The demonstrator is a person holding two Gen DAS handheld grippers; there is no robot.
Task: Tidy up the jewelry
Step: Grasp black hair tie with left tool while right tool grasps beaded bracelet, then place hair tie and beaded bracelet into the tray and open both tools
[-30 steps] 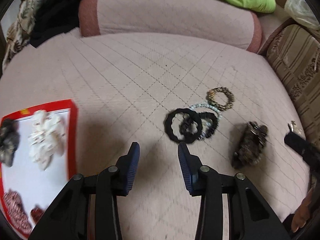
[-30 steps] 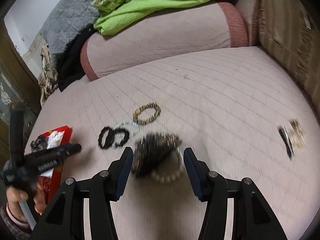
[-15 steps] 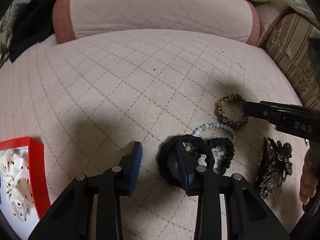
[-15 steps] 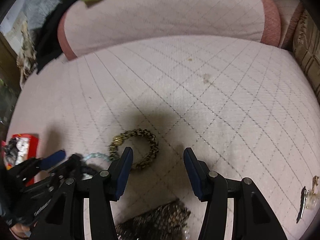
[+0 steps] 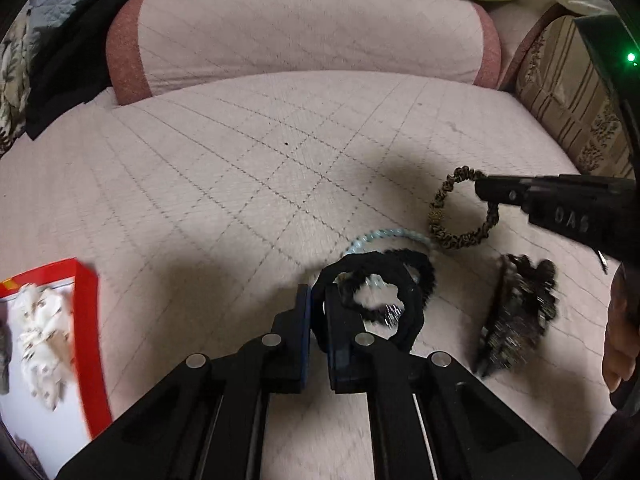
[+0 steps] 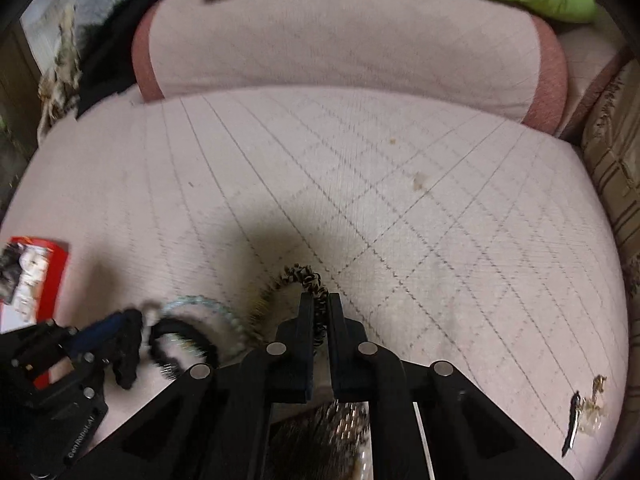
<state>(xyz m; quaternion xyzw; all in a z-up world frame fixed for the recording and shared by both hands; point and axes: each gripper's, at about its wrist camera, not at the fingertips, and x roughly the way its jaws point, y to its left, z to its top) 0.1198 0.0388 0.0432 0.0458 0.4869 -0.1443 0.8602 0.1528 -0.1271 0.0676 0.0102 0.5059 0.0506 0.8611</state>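
Tangling is the risk: the black scrunchie (image 5: 404, 308) pinched by the left gripper (image 5: 318, 312) overlaps a bead bracelet (image 5: 384, 236) (lower centre); the leopard scrunchie (image 6: 308, 280) is clamped by the right gripper (image 6: 320, 320).

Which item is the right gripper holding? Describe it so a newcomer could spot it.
On the pink quilted bed cover, a small cluster of hair ties lies to the right of the red box. The leopard-print scrunchie is the farthest ring, pinched by the right gripper; its neighbours are black or pale beads.
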